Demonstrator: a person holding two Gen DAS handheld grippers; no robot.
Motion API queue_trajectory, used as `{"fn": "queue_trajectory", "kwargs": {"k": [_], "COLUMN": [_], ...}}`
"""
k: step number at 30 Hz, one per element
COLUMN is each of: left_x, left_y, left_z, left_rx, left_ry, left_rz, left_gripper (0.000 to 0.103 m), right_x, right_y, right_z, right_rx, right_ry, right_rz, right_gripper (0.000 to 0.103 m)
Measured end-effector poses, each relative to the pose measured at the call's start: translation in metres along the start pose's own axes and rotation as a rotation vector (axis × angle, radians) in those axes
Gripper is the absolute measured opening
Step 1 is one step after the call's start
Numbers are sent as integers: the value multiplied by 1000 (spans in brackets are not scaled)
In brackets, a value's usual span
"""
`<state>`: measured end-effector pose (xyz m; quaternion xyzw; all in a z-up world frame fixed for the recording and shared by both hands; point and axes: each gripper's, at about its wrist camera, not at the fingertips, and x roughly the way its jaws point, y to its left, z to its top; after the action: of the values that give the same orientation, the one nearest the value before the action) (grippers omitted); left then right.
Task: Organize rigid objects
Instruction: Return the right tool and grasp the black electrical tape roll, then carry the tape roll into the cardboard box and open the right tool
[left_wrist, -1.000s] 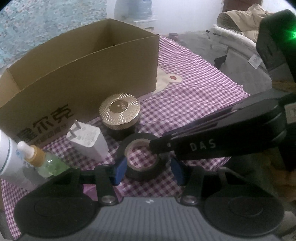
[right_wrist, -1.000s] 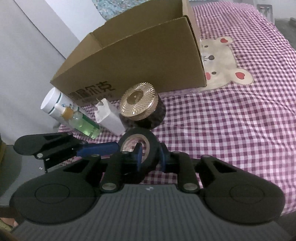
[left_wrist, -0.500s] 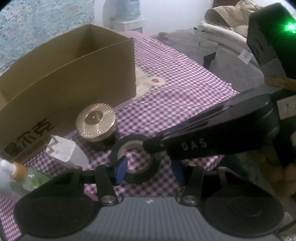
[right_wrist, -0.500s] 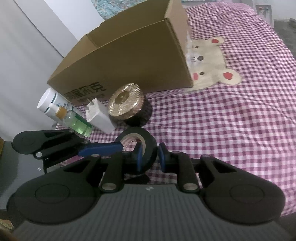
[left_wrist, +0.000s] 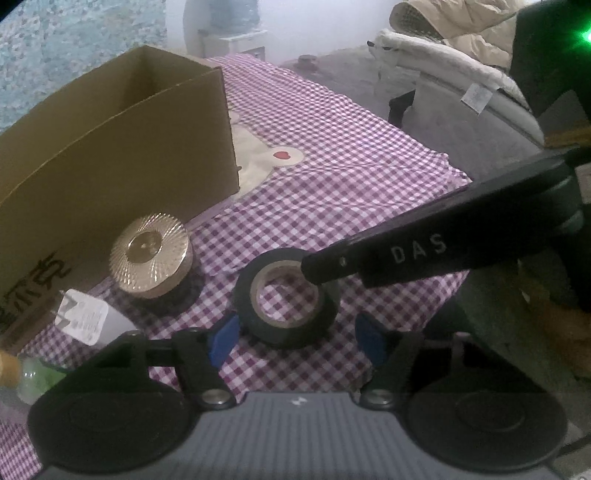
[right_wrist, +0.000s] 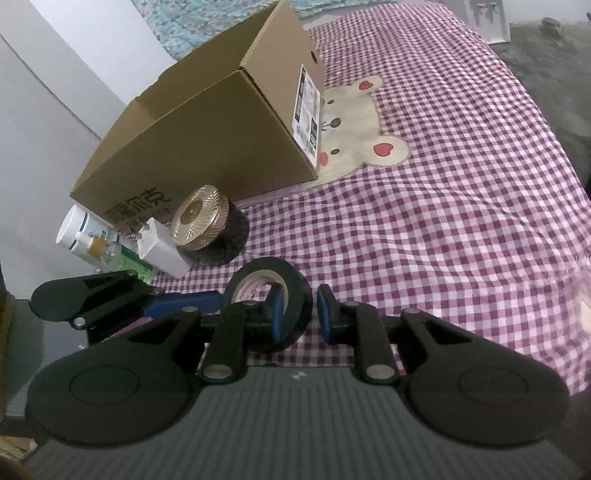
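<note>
A black tape roll is tilted up off the checked cloth. My right gripper is shut on its wall, one finger inside the ring and one outside; it also shows in the left wrist view. The roll shows in the right wrist view too. My left gripper is open, its blue pads either side of the roll and apart from it. An open cardboard box stands behind.
A gold-lidded black jar, a white charger plug, a green dropper bottle and a white tube lie by the box's front wall. A bear patch is sewn on the cloth. The table edge runs along the right.
My right gripper has tipped and lifted the tape roll slightly. Both cameras have swung, so the box and jar shifted left in the left wrist view. The left gripper stayed open.
</note>
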<state>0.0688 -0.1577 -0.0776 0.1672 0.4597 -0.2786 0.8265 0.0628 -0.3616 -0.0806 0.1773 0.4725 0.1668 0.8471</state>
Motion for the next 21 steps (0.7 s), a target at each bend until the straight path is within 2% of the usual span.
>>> {"fn": "queue_trajectory", "kwargs": {"k": [3,13,21], "left_x": [6,8,-12], "left_y": [3,5,5], "left_z": [1,2,0], "left_rx": [-14,-19,-28], "left_ry": [14,-21,-65], "left_rz": [0,23,22], "left_gripper": [69,65,65], "right_x": [1,8,-3], "right_y": [3,9,17], "right_z": [1,2,2], "right_rx": [-12,-71,-68], "right_ry": [0,-3,-22], "right_rz": [-5,-16,-34], "right_gripper": [19,19,18]}}
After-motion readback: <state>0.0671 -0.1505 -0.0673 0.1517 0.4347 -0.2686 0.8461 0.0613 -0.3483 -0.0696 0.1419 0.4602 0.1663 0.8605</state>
